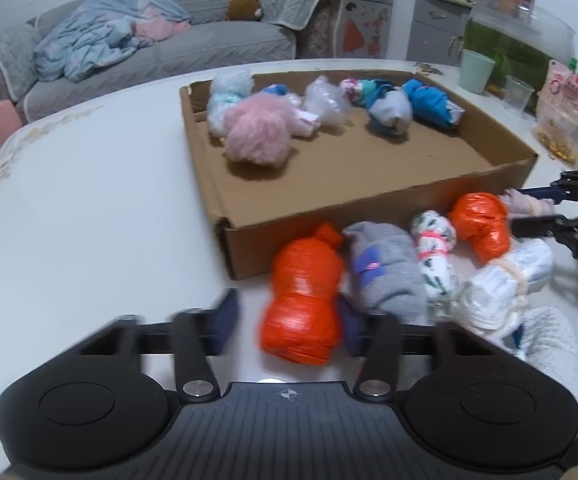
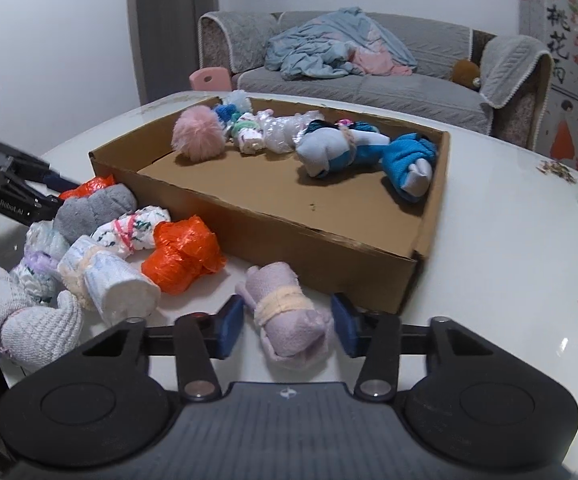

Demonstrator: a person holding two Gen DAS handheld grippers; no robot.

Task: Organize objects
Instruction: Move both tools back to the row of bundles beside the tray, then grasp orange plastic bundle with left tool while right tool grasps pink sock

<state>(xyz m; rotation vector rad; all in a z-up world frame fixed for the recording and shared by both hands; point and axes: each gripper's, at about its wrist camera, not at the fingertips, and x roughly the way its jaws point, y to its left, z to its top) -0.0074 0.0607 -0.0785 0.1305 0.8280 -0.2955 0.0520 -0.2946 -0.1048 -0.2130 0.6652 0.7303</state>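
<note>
Black arm (image 2: 5, 196), "enflobot.AI" lettering

Matt brown cardboard box (image 2: 273, 216) on a glossy white table (image 2: 501, 240); crinkly, shiny orange plastic bundle (image 1: 303, 300); fluffy pink pompom (image 2: 197, 138); soft lilac cloth roll (image 2: 289, 320).

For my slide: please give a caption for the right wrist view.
Open right gripper straddles lilac roll beside cardboard box.

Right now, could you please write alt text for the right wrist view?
The open right gripper straddles a lilac rolled cloth bundle on the white table, beside a shallow brown cardboard box holding more bundles. Others, two orange, lie heaped left.
</note>
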